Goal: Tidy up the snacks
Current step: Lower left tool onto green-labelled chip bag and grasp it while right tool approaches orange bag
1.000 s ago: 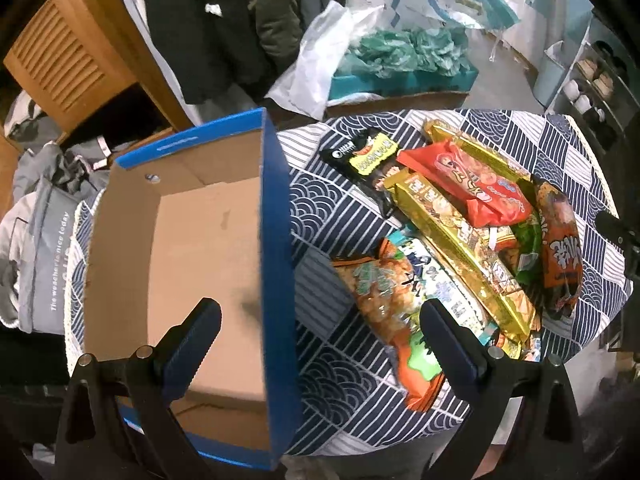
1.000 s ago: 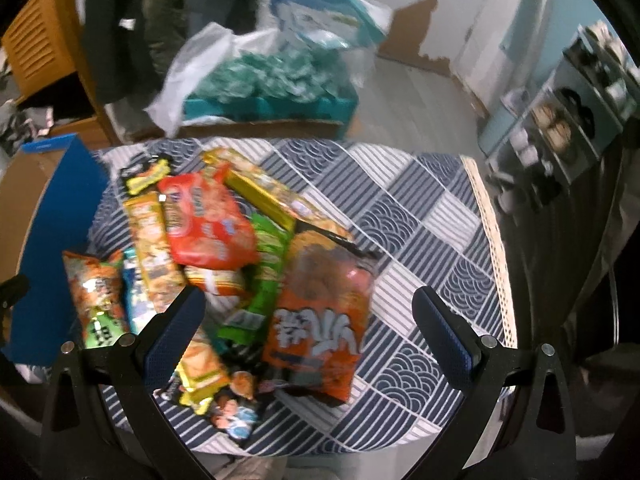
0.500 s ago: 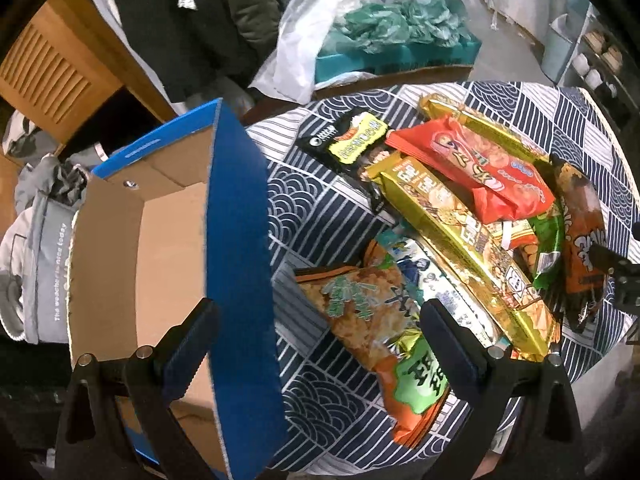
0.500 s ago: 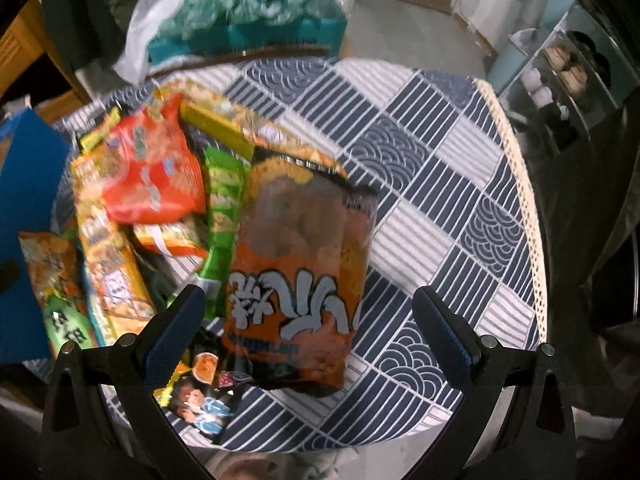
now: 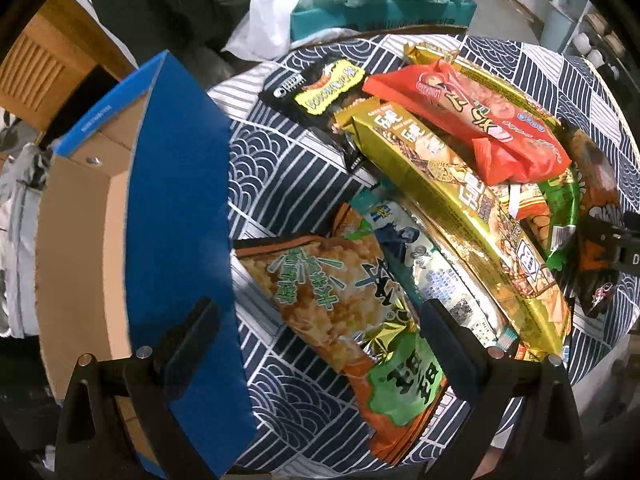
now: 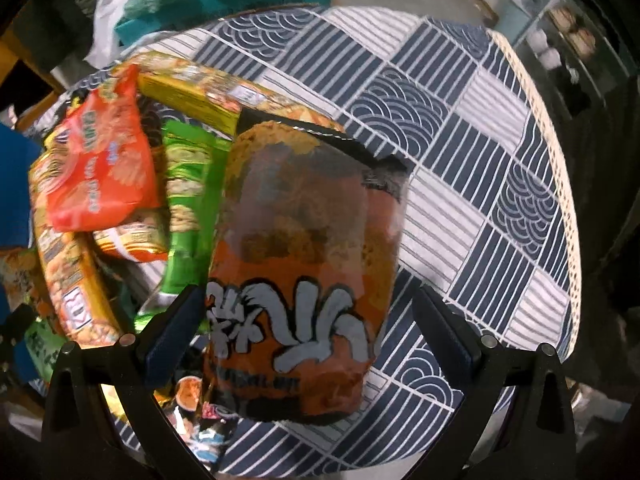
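A pile of snack packs lies on a round table with a navy patterned cloth. In the left wrist view my left gripper is open above an orange-and-green rice-cracker bag, next to an empty blue-sided cardboard box. A long gold pack, a red bag and a black-and-yellow pack lie further back. In the right wrist view my right gripper is open, its fingers either side of a large orange bag with white lettering. Beside that bag lie a green pack and the red bag.
A white plastic bag and a teal box of green items stand beyond the table. A wooden cabinet and grey clothing are at the left. Shelves stand at the right. The table's right half shows bare cloth.
Both grippers have moved down and closer to the snacks. The left one has shifted right from over the box to over the rice-cracker bag. The right one now straddles the orange bag.
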The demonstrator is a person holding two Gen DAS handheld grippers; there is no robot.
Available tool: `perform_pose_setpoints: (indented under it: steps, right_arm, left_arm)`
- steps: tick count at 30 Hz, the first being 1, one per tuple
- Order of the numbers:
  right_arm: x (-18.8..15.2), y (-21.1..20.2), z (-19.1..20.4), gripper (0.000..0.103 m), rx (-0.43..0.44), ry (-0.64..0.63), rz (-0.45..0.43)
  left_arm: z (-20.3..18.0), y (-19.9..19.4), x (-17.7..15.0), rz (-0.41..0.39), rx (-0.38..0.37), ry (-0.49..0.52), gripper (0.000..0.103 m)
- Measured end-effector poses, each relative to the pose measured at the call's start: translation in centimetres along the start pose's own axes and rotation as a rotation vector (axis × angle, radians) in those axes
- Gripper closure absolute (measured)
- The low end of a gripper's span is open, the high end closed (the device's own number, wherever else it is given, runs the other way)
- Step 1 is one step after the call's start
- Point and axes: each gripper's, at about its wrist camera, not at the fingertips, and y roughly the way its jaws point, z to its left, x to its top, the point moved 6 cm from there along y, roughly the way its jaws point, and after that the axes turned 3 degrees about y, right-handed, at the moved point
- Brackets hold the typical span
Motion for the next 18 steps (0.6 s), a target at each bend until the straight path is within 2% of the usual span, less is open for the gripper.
perform_pose_setpoints:
  steps: [4, 7, 8, 9, 11, 15, 17, 18]
  right_arm:
    - [-0.1, 0.5, -0.2, 0.002, 0.008, 0.005, -0.008]
    - [0.0, 0.7, -0.1, 0.015, 0.011, -0.007, -0.014]
    - [-0.2, 0.6, -0.2, 0.020, 0.007, -0.012, -0.014]
    - [-0.3, 0.6, -0.2, 0.022, 0.003, -0.018, -0.018]
    - [-0.6, 0.5, -0.2, 0.031, -0.019, -0.032, -0.029]
    - [-0.8, -0.4, -0.3, 0.042, -0.010, -0.026, -0.055]
    - [-1.0, -1.1, -0.3, 0.054, 0.006, -0.017, -0.067]
    - [-1.1, -1.4, -0.5, 0.056, 0.004, -0.014, -0.079]
  left_arm:
    - [-0.6, 1.1, -0.1, 0.035, -0.043, 0.004, 0.002]
    - [-1.1, 2.0, -0.3, 0.058, -0.064, 0.007, 0.004]
    - [-1.2, 2.3, -0.4, 0.061, -0.072, 0.007, 0.009]
    - [-1.3, 2.6, -0.5, 0.068, -0.081, 0.008, 0.023]
    - [-1.5, 3.0, -0.6, 0.083, -0.130, 0.000, 0.036]
    - [-0.8, 2.8, -0.5, 0.052, -0.173, -0.051, 0.049]
    - [-0.5, 2.7, -0.3, 0.047, -0.183, -0.052, 0.054]
    - [-0.3, 2.6, -0.2, 0.041, -0.185, -0.048, 0.055]
